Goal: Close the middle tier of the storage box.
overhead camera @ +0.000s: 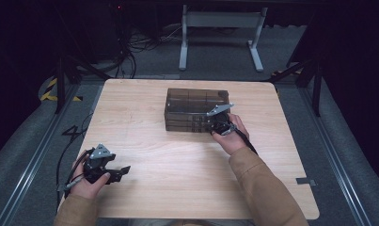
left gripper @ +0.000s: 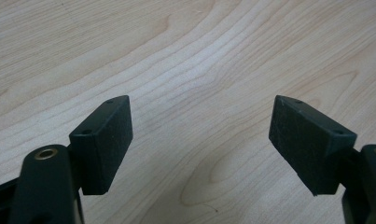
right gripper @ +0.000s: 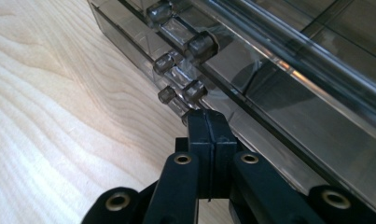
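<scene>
At the middle of the table [overhead camera: 145, 155], toward its far edge, a smoky clear box [overhead camera: 189, 101] of stacked drawers is seen, all of them judged to be pushed in. Small clear handles [right gripper: 176, 74] run along its near front, one above another. The right gripper [right gripper: 208, 122] is held at the box's near right corner, jaws pressed together with nothing between them, the tips set against the lowest handle [right gripper: 169, 95]; whether it is hooked cannot be told. No drawer is drawn out yet, so the work is judged barely begun. Well away from the box, near the table's front left corner, the left gripper [left gripper: 199, 135] is held over bare wood, jaws spread wide and empty
</scene>
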`<state>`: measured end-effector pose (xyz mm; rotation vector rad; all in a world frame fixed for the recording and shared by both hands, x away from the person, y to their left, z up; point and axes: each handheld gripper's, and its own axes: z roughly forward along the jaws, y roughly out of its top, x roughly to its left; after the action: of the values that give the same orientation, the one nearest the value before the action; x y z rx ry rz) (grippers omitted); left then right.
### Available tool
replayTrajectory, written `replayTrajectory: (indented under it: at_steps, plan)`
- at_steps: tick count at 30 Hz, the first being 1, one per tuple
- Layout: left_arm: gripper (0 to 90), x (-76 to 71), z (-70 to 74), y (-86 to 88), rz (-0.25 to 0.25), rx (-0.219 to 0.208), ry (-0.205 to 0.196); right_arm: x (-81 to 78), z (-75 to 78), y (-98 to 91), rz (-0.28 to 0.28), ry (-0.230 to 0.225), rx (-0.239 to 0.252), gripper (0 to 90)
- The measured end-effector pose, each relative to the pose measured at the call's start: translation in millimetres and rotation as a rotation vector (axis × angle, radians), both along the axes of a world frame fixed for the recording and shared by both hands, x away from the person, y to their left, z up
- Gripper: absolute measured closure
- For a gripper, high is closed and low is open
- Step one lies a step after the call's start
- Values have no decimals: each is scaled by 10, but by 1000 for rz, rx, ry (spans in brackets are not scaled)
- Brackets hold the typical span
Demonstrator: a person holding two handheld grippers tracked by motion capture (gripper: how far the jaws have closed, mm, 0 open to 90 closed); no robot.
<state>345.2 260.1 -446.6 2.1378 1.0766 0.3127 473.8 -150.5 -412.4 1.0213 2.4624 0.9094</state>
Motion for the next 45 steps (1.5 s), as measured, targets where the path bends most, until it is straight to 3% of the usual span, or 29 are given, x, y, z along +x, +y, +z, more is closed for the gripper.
replayTrajectory:
  at_steps: [6, 7, 18, 31, 45]
  plan:
    - [223, -16, -4, 16, 9, -4, -1, -65, 90, -123, 15, 3, 50, 758]
    - [223, -24, -2, 21, 11, 3, -2, -94, 114, -164, 25, -11, 54, 680]
    - [221, -76, 1, 43, 19, -3, -4, -303, 249, -278, 119, -37, 88, 516]
    - [221, -77, 16, 11, 6, -17, -4, -601, 364, -603, 154, -59, 124, 474]
    - [207, -43, 29, -51, -22, -26, -3, -799, 285, -814, 195, -26, 139, 460]
